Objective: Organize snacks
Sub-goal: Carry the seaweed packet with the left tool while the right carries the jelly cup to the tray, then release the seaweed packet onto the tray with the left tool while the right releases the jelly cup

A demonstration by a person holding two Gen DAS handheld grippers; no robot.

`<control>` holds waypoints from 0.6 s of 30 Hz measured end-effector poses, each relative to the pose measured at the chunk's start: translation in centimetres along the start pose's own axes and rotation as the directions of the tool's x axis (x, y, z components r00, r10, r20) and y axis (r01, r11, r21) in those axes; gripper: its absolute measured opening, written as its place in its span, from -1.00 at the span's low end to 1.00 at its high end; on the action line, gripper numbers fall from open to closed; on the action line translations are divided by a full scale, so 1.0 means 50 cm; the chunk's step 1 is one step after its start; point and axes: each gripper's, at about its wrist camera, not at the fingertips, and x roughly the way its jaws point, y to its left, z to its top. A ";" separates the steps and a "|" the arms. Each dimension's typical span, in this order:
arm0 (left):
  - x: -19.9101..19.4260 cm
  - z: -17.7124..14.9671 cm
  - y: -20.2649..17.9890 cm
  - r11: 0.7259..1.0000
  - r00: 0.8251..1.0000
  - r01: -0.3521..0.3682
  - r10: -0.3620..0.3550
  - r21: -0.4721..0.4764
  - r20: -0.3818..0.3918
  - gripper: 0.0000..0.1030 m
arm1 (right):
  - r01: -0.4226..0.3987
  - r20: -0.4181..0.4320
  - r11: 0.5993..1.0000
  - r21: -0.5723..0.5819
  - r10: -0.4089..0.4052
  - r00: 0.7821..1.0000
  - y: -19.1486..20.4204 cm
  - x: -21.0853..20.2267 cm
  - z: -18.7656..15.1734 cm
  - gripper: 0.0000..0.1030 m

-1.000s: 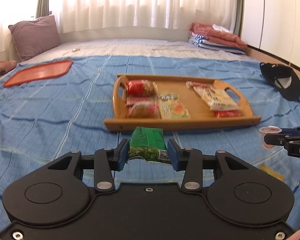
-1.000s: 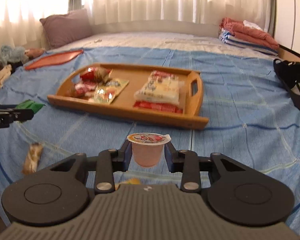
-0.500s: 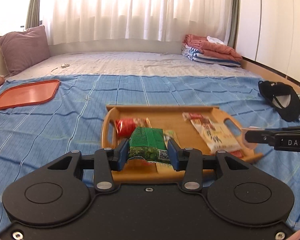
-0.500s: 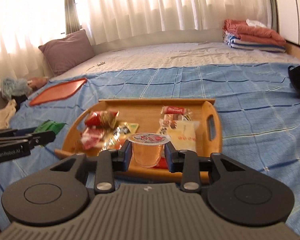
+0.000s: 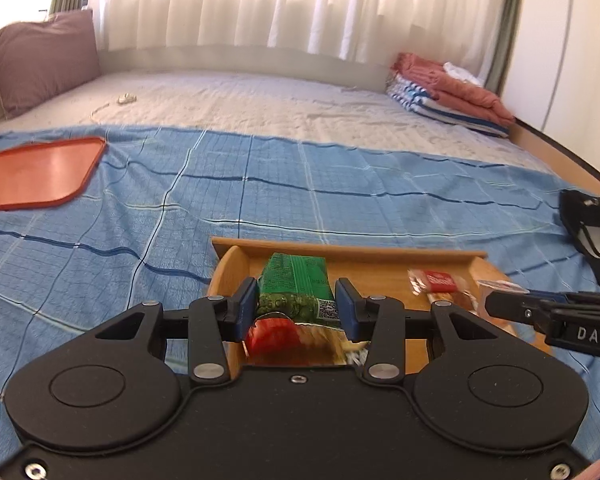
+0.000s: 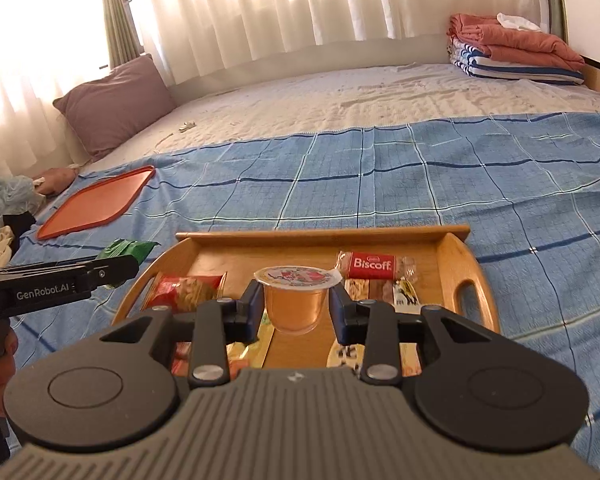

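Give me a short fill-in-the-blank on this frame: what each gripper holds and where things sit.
1. The left gripper is shut on a ___ snack packet.
2. The right gripper is shut on a sealed ___ cup.
3. Both grippers hang over the ___ tray.
4. The red Biscoff packet lies in the wooden tray, while the ___ tray on the blue blanket holds nothing.

Missing words: green; jelly; wooden; orange

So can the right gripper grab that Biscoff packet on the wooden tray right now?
Probably not yet: the right gripper is shut on a jelly cup. The Biscoff packet lies uncovered on the wooden tray just beyond it.
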 end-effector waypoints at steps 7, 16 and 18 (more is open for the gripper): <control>0.114 0.043 0.021 0.999 0.998 0.014 -0.017 -0.042 -0.067 -0.22 | 0.011 -0.046 1.000 0.012 -0.010 0.999 0.003 0.097 0.017 -0.22; 0.198 0.035 0.024 0.999 0.992 -0.009 0.005 -0.034 -0.124 -0.21 | 0.028 -0.104 1.000 -0.011 -0.029 0.994 0.010 0.172 -0.003 -0.22; 0.208 0.028 0.023 0.999 0.991 -0.003 -0.001 -0.032 -0.133 -0.21 | 0.028 -0.107 0.999 -0.021 -0.030 0.994 0.012 0.176 -0.007 -0.22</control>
